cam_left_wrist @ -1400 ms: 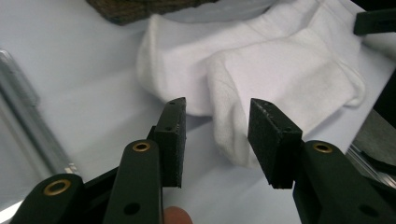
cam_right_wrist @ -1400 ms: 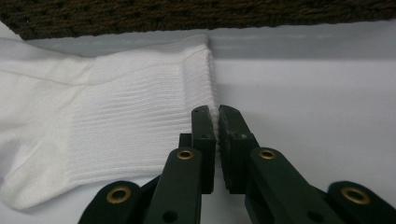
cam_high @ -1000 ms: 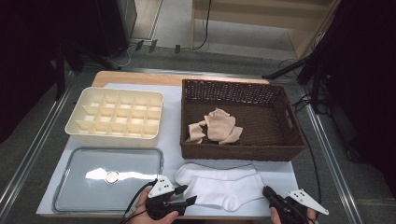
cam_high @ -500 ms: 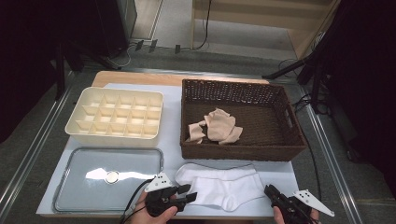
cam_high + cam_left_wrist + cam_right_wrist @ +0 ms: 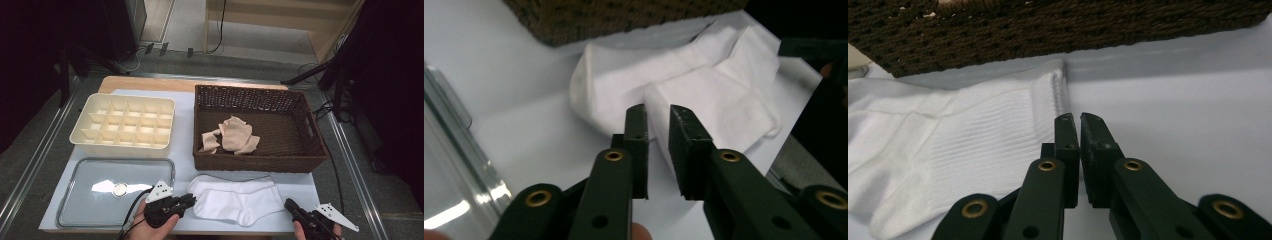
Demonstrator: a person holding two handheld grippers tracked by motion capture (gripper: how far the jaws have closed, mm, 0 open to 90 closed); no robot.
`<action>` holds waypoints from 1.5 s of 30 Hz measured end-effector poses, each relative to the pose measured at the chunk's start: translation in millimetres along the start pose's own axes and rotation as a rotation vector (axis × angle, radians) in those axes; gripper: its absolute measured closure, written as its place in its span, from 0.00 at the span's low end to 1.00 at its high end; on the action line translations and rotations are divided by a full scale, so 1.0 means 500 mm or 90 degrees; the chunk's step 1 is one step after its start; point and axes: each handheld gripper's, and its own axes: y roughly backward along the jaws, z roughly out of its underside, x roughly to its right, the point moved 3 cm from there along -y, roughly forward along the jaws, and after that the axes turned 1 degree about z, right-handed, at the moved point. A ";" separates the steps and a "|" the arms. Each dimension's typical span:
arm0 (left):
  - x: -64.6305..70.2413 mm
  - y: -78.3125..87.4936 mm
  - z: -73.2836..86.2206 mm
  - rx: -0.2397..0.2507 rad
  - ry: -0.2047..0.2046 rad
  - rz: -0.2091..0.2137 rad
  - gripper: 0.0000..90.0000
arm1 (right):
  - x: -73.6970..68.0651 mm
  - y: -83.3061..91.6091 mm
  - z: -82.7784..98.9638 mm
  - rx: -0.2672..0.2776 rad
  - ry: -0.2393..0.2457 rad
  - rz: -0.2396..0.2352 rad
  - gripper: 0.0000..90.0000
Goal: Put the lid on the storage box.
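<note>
The white socks point(image 5: 237, 199) lay flat on the bench's near edge before the basket point(image 5: 257, 160), long axis running between the hands, the left gripper point(image 5: 186, 202) just off their toes, its empty jaws having just closed to a narrow gap, the right gripper point(image 5: 292, 206) shut and empty beside their cuffs.

A grey floor point(image 5: 190, 30) surrounds the white-topped table point(image 5: 182, 150). At twelve o'clock stands pale wooden furniture point(image 5: 280, 20); cables point(image 5: 165, 49) lie near eleven. Dark equipment point(image 5: 390, 75) fills three o'clock.
</note>
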 end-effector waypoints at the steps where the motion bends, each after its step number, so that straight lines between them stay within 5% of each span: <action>1: 0.000 -0.001 0.001 -0.009 0.001 0.000 0.94 | -0.001 -0.001 0.000 0.000 0.002 -0.001 0.98; 8: 0.014 -0.015 0.005 -0.027 0.006 0.014 0.87 | -0.001 0.000 0.000 0.000 0.001 -0.005 0.97; 15: 0.058 -0.049 0.014 -0.039 -0.030 0.056 0.74 | -0.003 -0.001 0.002 -0.001 0.001 -0.006 0.95; 21: 0.078 -0.056 0.004 -0.019 -0.036 0.074 0.70 | -0.004 -0.002 0.004 -0.003 0.006 -0.006 0.94; 28: 0.071 -0.042 -0.006 -0.002 -0.033 0.067 0.72 | 0.004 0.003 0.003 0.003 -0.002 0.000 0.94; 33: 0.068 -0.059 -0.001 -0.026 -0.031 0.042 0.70 | 0.001 0.001 0.004 0.002 -0.002 -0.004 0.93; 38: 0.077 -0.058 -0.008 -0.013 -0.013 0.068 0.64 | -0.001 0.002 0.004 0.003 -0.014 -0.018 0.90; 45: 0.070 -0.067 -0.002 -0.020 -0.034 0.002 0.54 | -0.006 -0.008 0.008 0.003 -0.005 -0.022 0.71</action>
